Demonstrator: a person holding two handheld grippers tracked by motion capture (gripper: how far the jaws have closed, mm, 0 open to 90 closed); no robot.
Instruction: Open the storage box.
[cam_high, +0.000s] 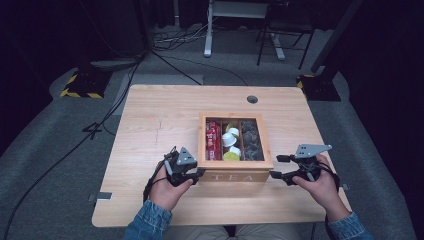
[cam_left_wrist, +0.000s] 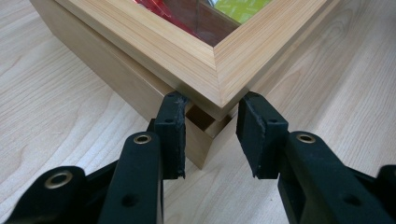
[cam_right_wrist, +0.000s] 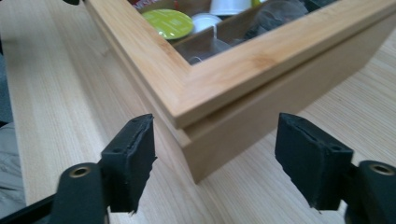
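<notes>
Left gripper (cam_high: 200, 173) is pinching the tea box (cam_high: 235, 176) corner; right gripper (cam_high: 274, 167), jaws wide and empty, is nearing the opposite corner, likely gripping next.

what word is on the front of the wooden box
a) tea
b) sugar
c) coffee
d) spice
a: the front wall of the wooden box facing the person reads TEA in the high view, between the left claw and the right claw.

Pale wood box (cam_high: 235, 176), red packets (cam_high: 213, 140).
</notes>
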